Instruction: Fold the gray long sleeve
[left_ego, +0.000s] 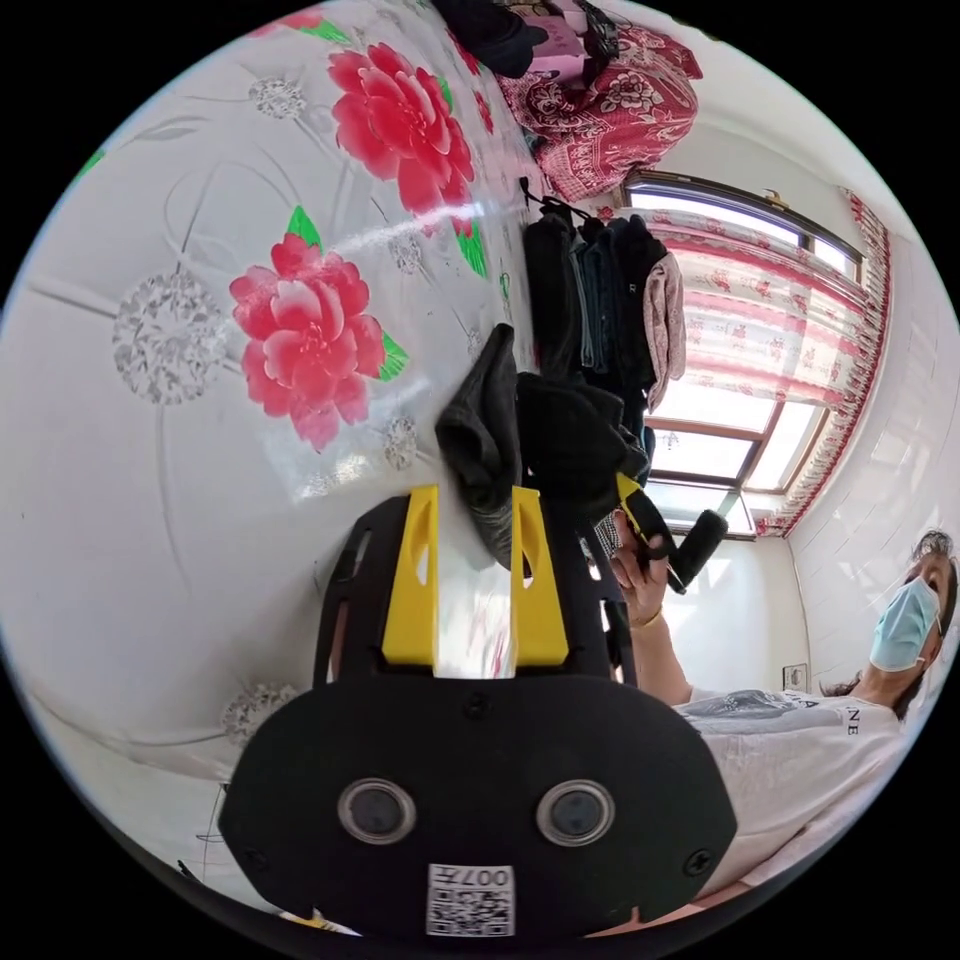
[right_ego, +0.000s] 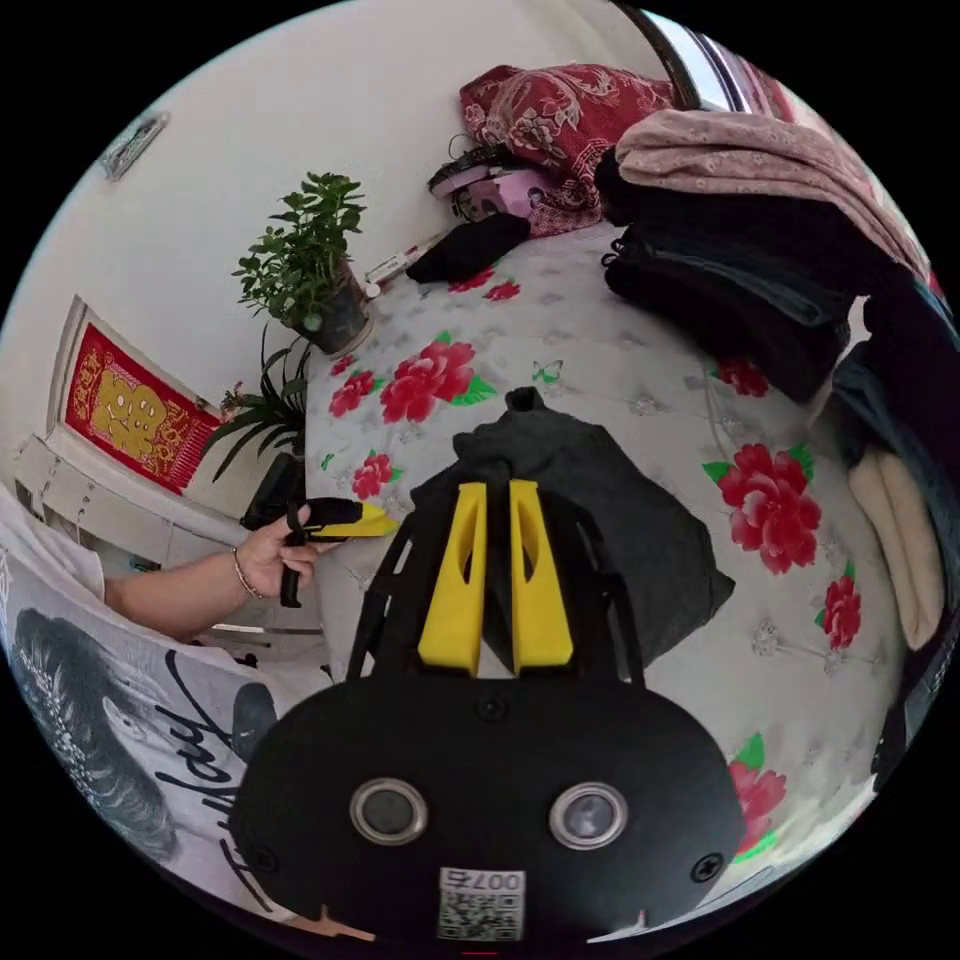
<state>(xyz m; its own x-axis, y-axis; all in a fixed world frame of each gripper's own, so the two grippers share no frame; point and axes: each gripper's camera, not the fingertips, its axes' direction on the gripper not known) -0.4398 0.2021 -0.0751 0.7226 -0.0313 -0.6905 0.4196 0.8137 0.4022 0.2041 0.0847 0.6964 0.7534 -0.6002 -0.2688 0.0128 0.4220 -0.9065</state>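
My left claw (left_ego: 478, 500) stands wide, a fold of the gray long sleeve (left_ego: 482, 440) hanging against one jaw, not pinched. In the right gripper view my right claw (right_ego: 497, 495) is narrow, jaws nearly together over the gray long sleeve (right_ego: 620, 520), which lies bunched at frame centre on the flowered bed cover (right_ego: 600, 370); I cannot tell whether cloth is caught. Upper right, a stack of folded clothes (right_ego: 740, 260) crowds the bed. Upper left stands a potted plant (right_ego: 305, 255). At left, a hand (right_ego: 268, 555) holds the other gripper.
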